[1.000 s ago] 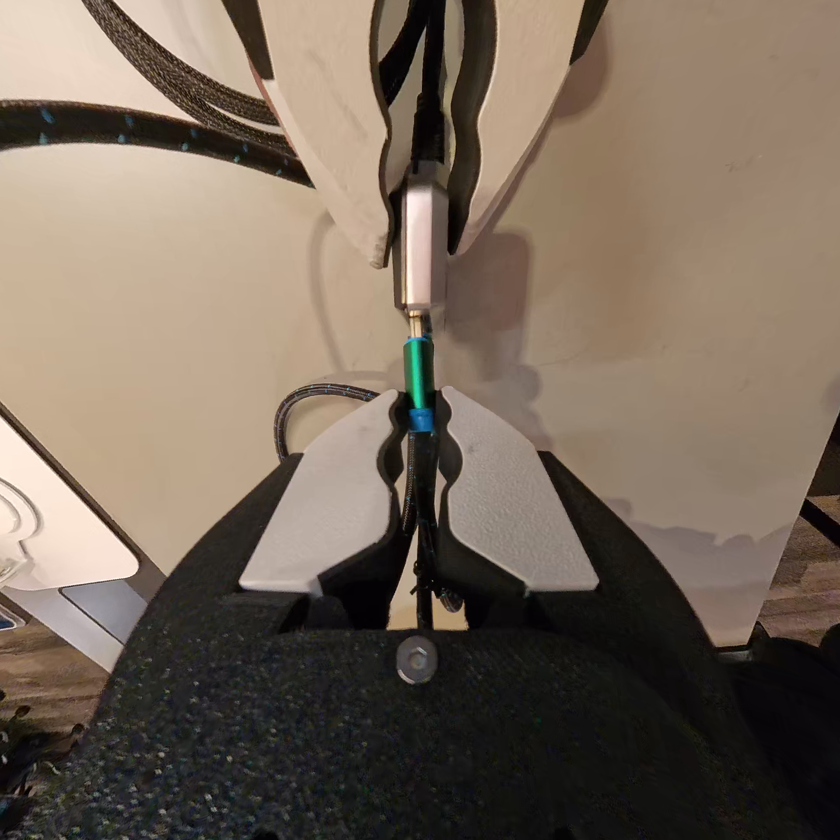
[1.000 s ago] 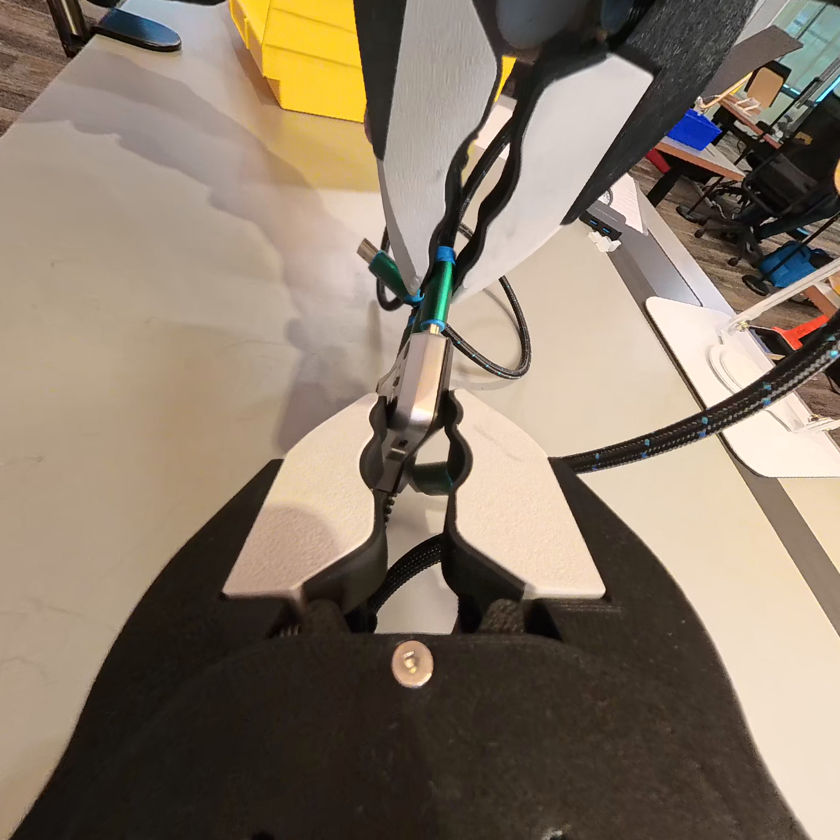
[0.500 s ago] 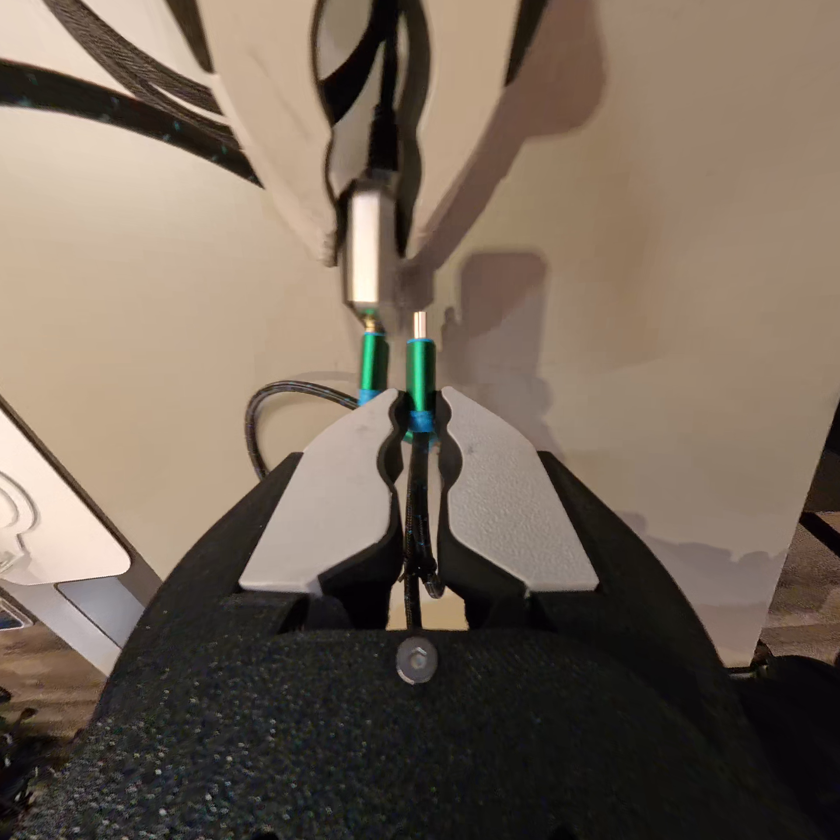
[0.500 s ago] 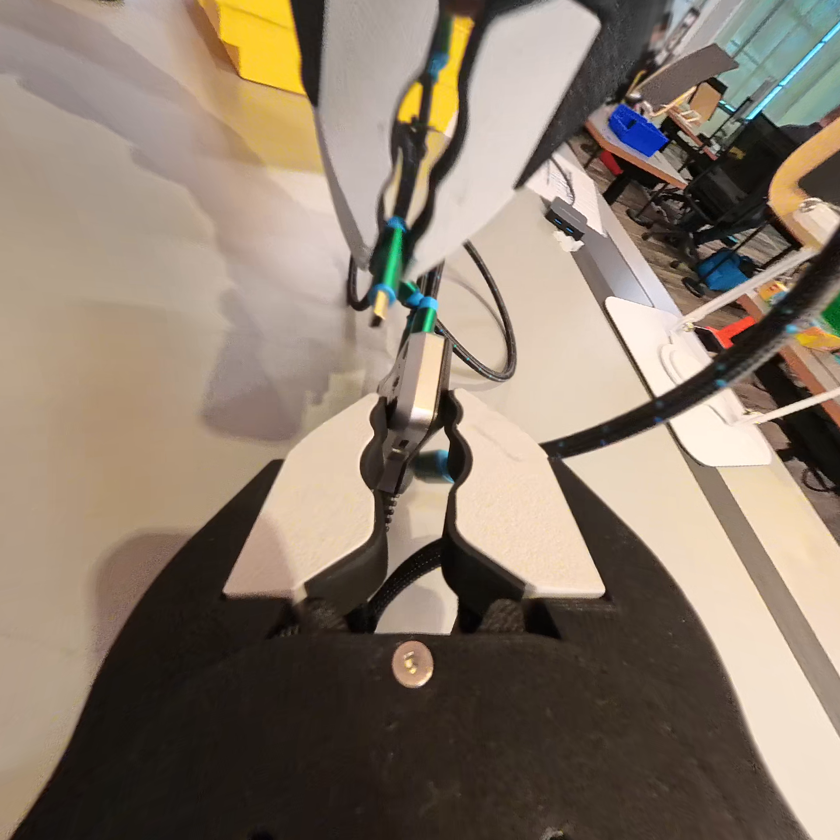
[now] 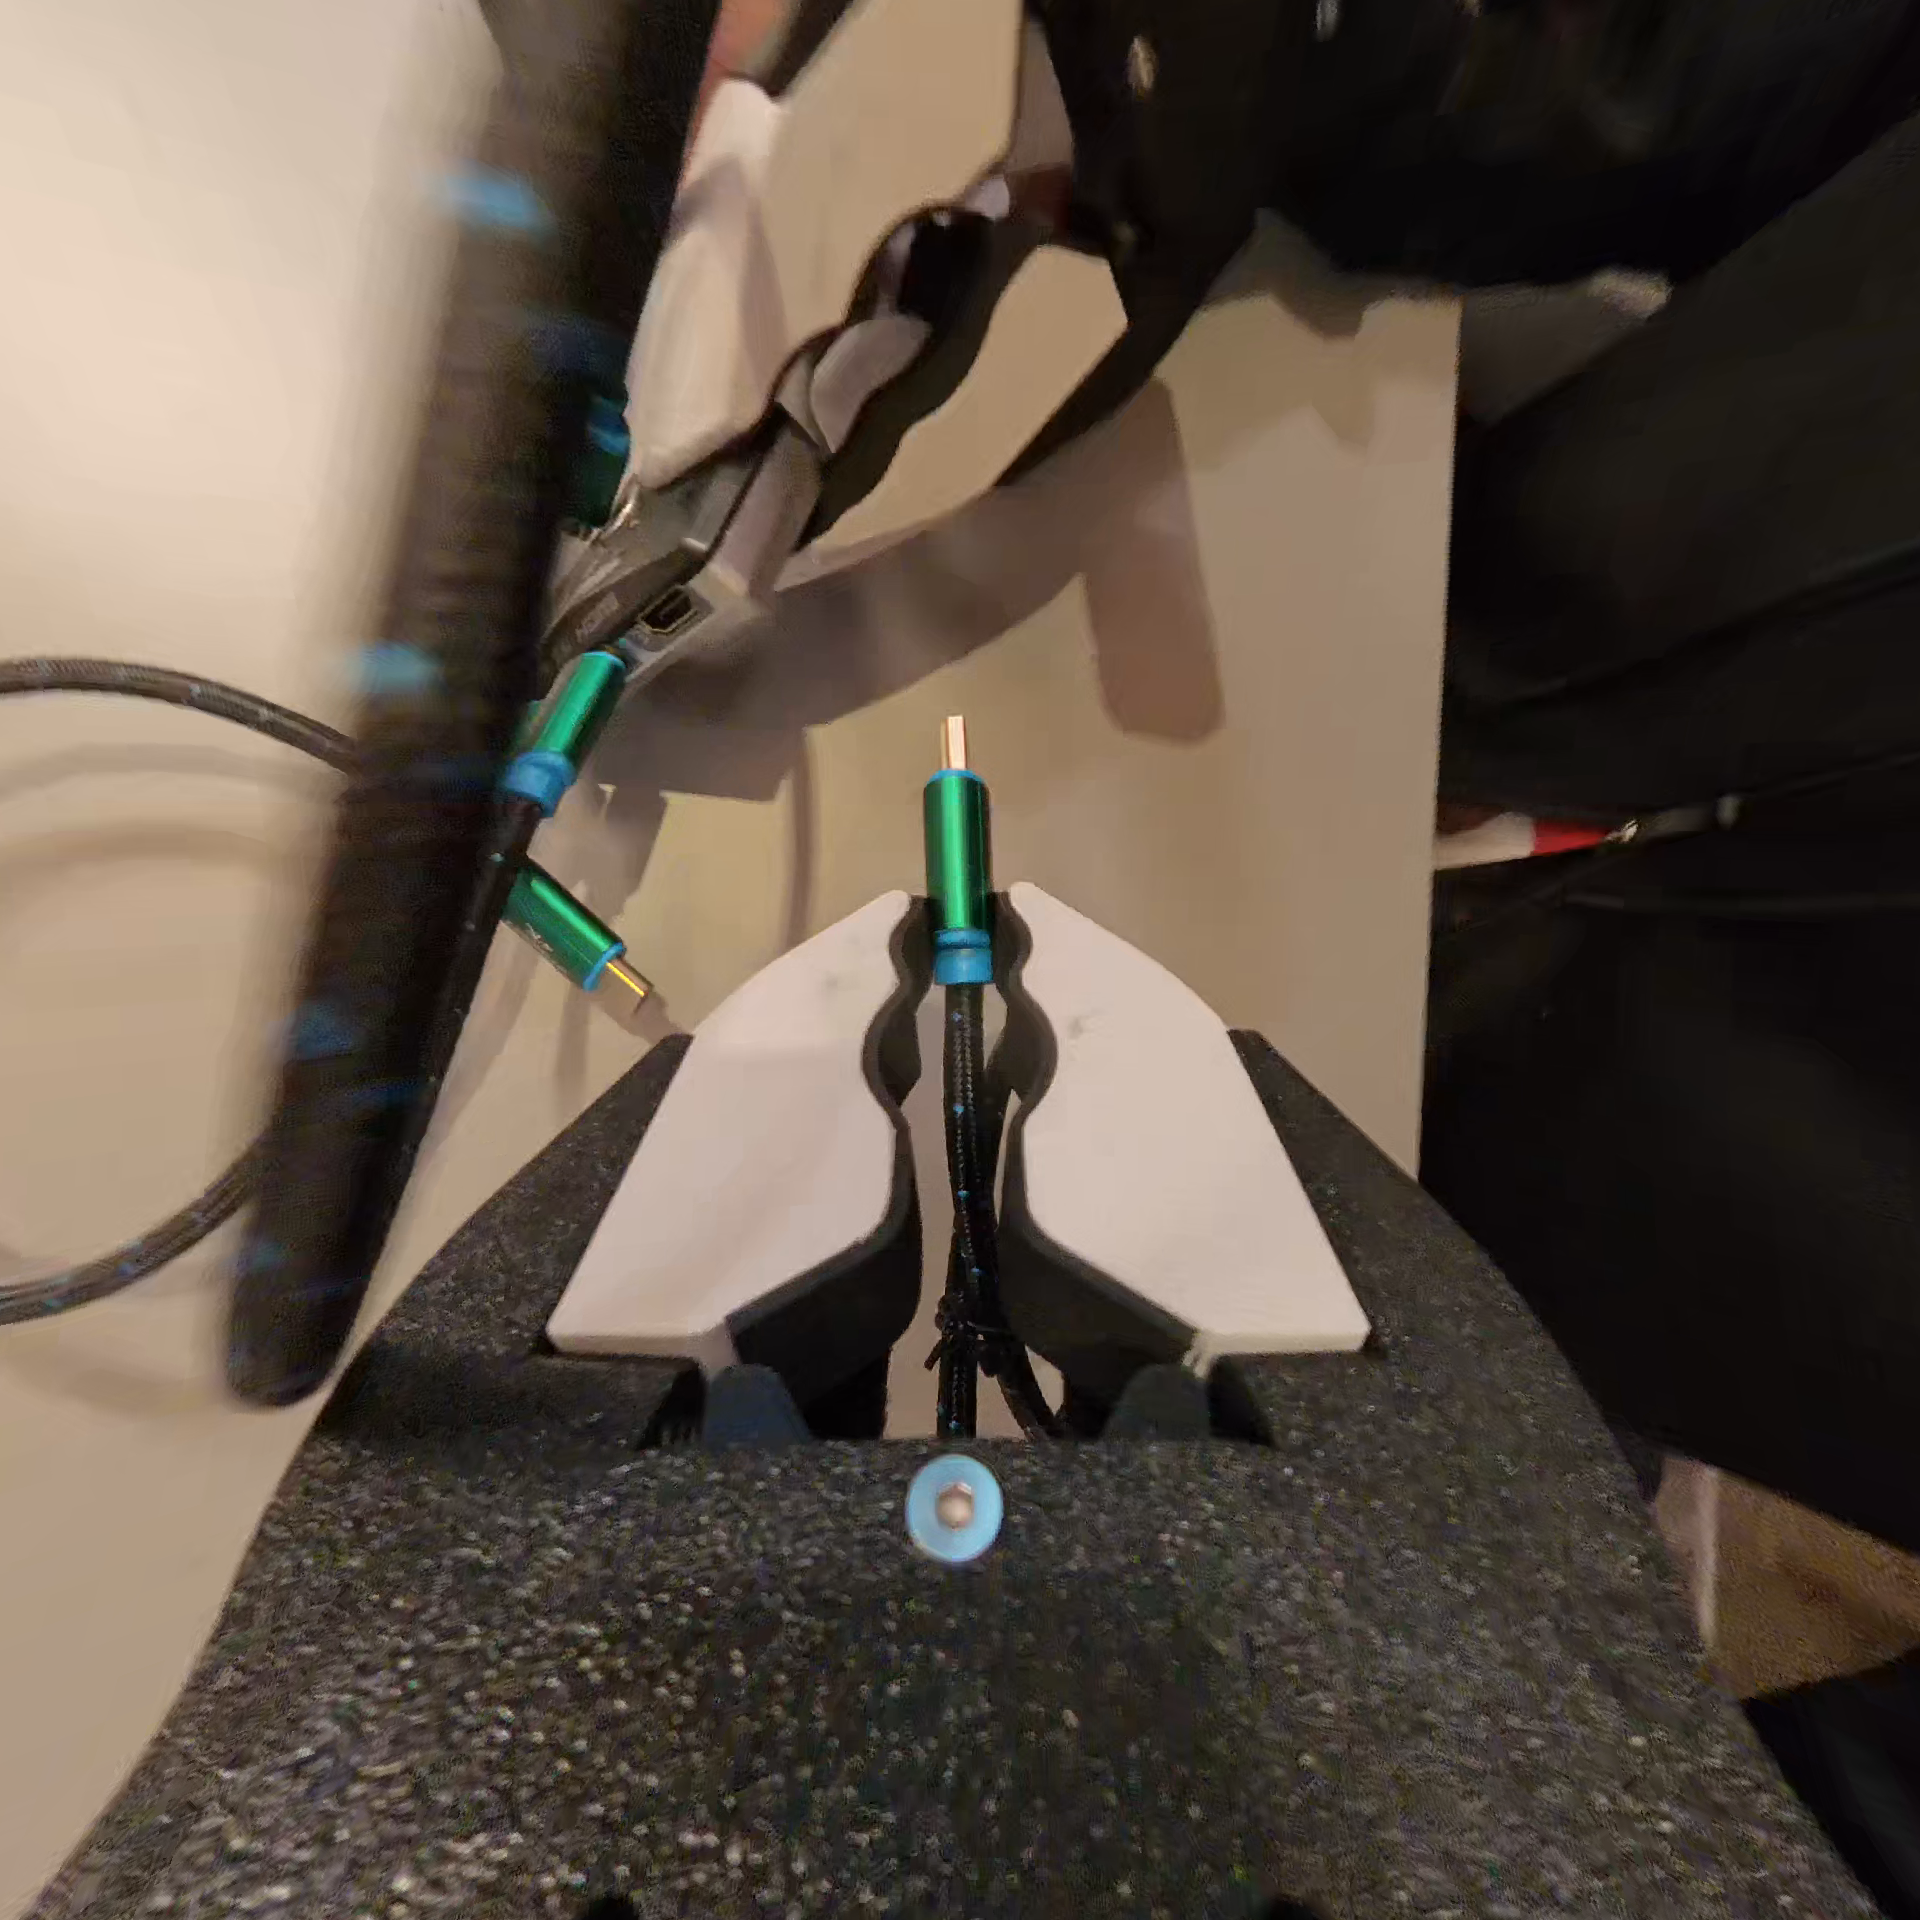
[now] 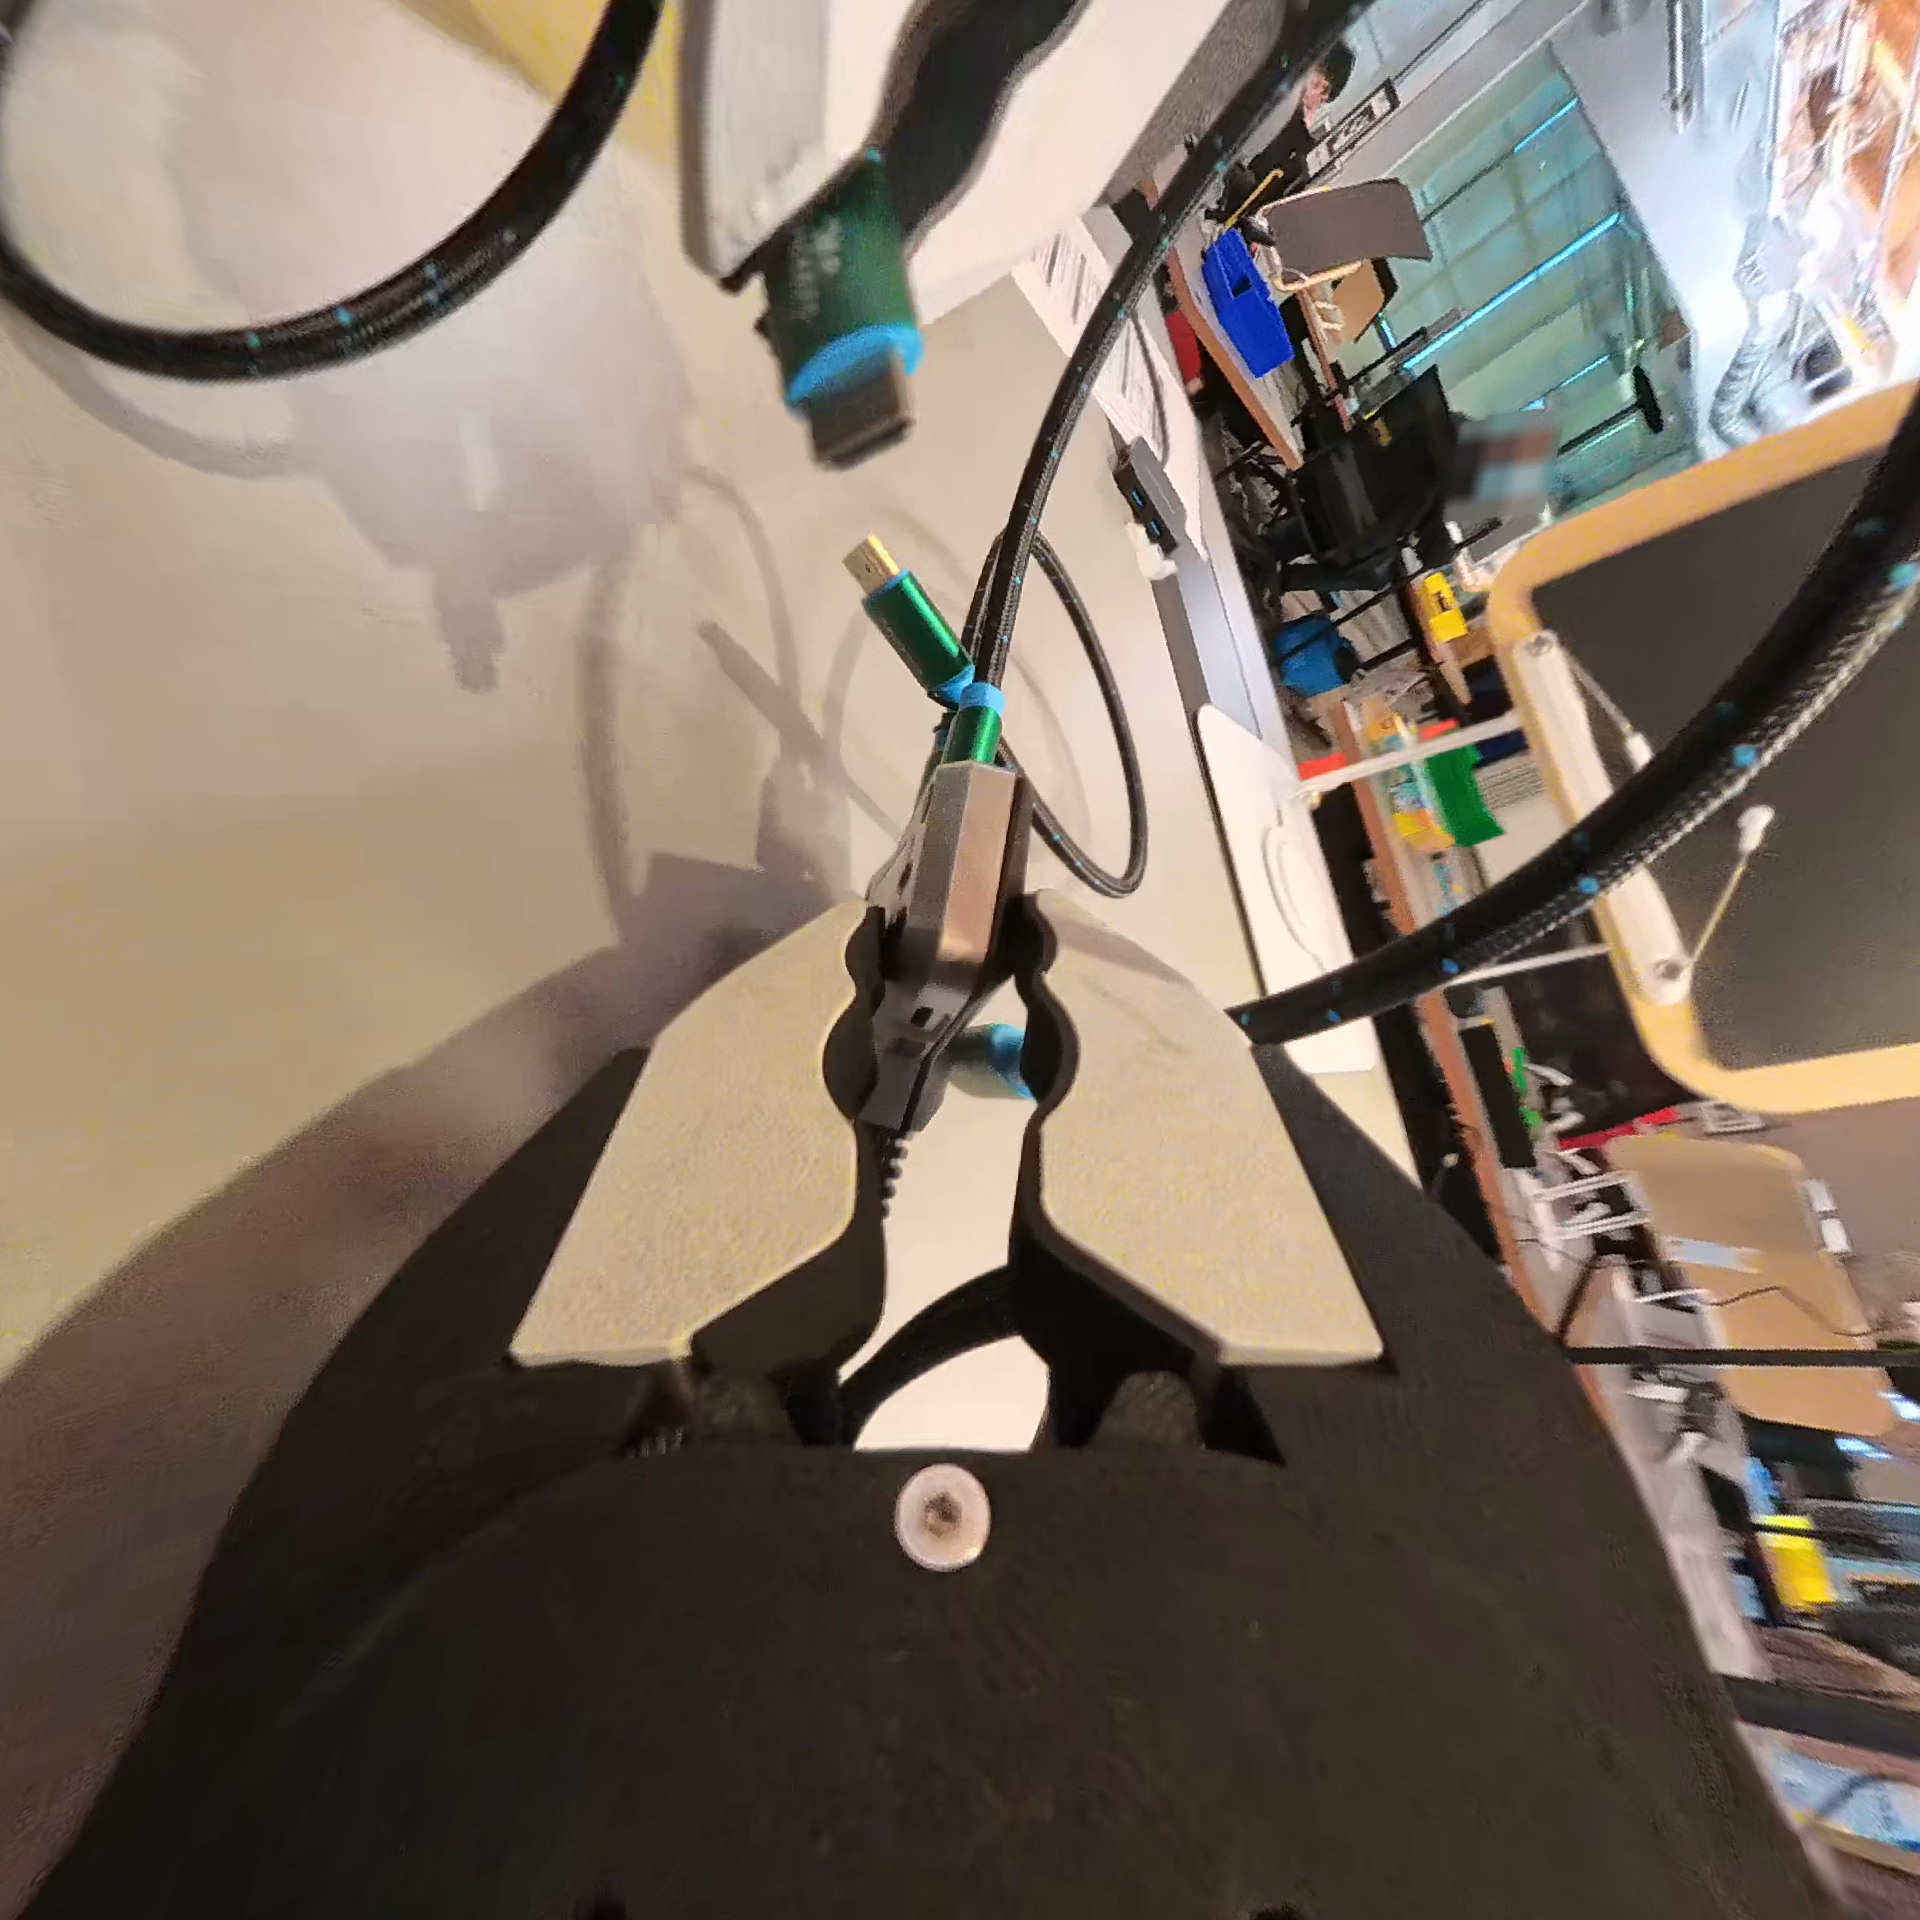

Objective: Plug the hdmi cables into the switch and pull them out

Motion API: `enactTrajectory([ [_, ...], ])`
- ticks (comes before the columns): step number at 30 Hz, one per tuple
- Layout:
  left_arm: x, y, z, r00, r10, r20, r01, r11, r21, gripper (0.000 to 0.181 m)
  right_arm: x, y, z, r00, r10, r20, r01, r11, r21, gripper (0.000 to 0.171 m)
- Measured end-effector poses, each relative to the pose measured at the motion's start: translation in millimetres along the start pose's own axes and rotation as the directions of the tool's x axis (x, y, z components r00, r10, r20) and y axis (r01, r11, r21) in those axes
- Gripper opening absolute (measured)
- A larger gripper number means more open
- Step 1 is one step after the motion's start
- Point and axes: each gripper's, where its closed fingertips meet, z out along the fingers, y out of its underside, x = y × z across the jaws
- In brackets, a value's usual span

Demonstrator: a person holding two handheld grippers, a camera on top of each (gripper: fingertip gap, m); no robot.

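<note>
Here the pulling-out step looks underway: the left gripper (image 5: 958, 914), centre frame, clamps a freed green plug (image 5: 956, 847), while the right gripper (image 6: 951, 935) pinches the grey switch (image 6: 961, 862). Three green plugs show; one (image 5: 566, 722), left of centre, remains seated and probably wants pulling next.

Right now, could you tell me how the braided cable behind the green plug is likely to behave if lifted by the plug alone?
The braided cable probably droops, since others curl in loose loops on the table. The green plug looks rigid, standing straight in the left hand-held gripper.
</note>
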Motion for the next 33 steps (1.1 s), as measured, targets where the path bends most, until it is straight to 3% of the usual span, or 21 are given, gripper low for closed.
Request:
enactTrajectory([
  [1, 2, 2, -2, 0.999, -0.039, -0.012, 0.04, 0.998, 0.041, 0.011, -3, -3, 2, 0.999, -0.033, -0.013, 0.033, 0.999, -0.007, 0.024],
  [7, 19, 2, 4, 0.96, -0.241, -0.145, 0.271, 0.928, 0.254, 0.011, -17, -15, 11, 0.968, -0.233, -0.088, 0.232, 0.972, -0.026, 0.024],
  [12, 13, 9, 20, 0.852, -0.395, -0.344, 0.51, 0.774, 0.374, 0.011, -20, -18, 11, 0.911, -0.376, -0.17, 0.379, 0.925, -0.017, 0.024],
  [16, 5, 7, 27, 0.783, -0.433, -0.445, 0.608, 0.683, 0.405, 0.011, -15, -25, 8, 0.847, -0.464, -0.261, 0.477, 0.879, -0.012, 0.024],
  [23, -1, 9, 30, 0.731, -0.438, -0.524, 0.659, 0.654, 0.372, 0.011, -9, -27, 3, 0.715, -0.604, -0.352, 0.631, 0.775, -0.049, 0.024],
  [28, 2, 15, 36, 0.728, -0.432, -0.532, 0.65, 0.682, 0.335, 0.011, -14, -13, 11, 0.826, -0.519, -0.221, 0.531, 0.847, -0.004, 0.024],
  [33, 14, 24, 36, 0.795, -0.388, -0.466, 0.557, 0.771, 0.309, 0.011, -3, 0, 15, 0.979, -0.201, 0.027, 0.202, 0.979, -0.009, 0.023],
])
